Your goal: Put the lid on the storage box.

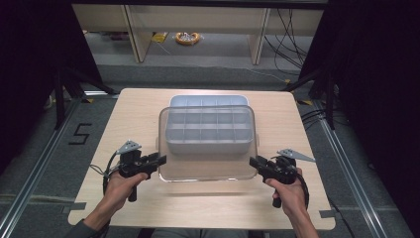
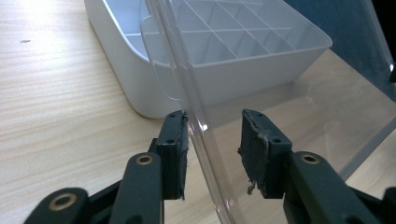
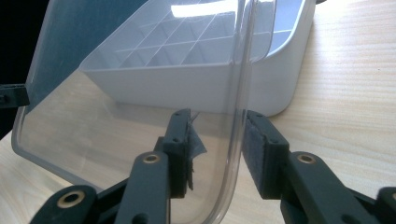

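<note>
So this is the lid-handling step: a clear plastic lid [image 1: 208, 144] is tilted up over a white divided organizer box [image 1: 208, 139] sitting mid-table [image 1: 148, 203], closer to the far edge. The left tongs [image 1: 159, 159] and right tongs [image 1: 254, 162] sit at the lid's near corners, one on each side. In both gripper views the jaws are spread with the lid's rim running between them, touching one pad at most, so nothing's actually clamped. Whether it's going on or coming off I can't say for sure. Next move, I'd guess: squeeze both sides evenly on the rim, then move the lid level so it doesn't twist or slip out.
</note>
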Motion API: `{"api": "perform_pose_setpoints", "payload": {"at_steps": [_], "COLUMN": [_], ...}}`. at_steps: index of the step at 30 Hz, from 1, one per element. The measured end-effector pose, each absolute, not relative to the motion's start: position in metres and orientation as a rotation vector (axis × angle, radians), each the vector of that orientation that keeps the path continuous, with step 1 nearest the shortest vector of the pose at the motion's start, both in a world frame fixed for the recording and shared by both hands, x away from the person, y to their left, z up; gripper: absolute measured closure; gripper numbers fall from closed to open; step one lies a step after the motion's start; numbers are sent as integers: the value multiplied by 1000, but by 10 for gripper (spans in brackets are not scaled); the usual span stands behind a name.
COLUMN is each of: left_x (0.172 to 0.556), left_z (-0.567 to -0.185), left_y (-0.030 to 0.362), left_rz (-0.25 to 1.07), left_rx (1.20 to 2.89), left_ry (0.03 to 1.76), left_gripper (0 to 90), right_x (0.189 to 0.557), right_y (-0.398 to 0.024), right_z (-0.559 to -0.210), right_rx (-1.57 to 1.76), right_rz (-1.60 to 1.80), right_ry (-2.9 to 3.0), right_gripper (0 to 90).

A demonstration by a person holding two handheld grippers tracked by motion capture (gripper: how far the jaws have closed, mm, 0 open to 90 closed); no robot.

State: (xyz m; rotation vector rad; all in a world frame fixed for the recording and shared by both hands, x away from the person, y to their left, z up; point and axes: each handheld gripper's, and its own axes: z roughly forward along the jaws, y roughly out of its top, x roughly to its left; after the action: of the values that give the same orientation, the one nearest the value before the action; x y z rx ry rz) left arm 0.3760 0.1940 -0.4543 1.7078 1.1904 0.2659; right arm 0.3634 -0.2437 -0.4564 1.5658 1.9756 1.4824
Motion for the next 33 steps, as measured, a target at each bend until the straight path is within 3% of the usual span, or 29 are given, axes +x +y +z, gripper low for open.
{"api": "perform_pose_setpoints", "payload": {"at_steps": [19, 33], "left_x": [425, 458], "left_z": [-421, -421], "left_y": [188, 187], "left_rz": [358, 351], "left_rx": [1640, 1580], "left_ry": [1219, 1266], "left_gripper": [612, 611], "right_x": [404, 444], "right_y": [-237, -233], "right_z": [-434, -421], "right_rx": [1564, 1579], "right_rz": [1485, 1451], "right_ry": [1925, 1891], "right_gripper": [640, 634]}}
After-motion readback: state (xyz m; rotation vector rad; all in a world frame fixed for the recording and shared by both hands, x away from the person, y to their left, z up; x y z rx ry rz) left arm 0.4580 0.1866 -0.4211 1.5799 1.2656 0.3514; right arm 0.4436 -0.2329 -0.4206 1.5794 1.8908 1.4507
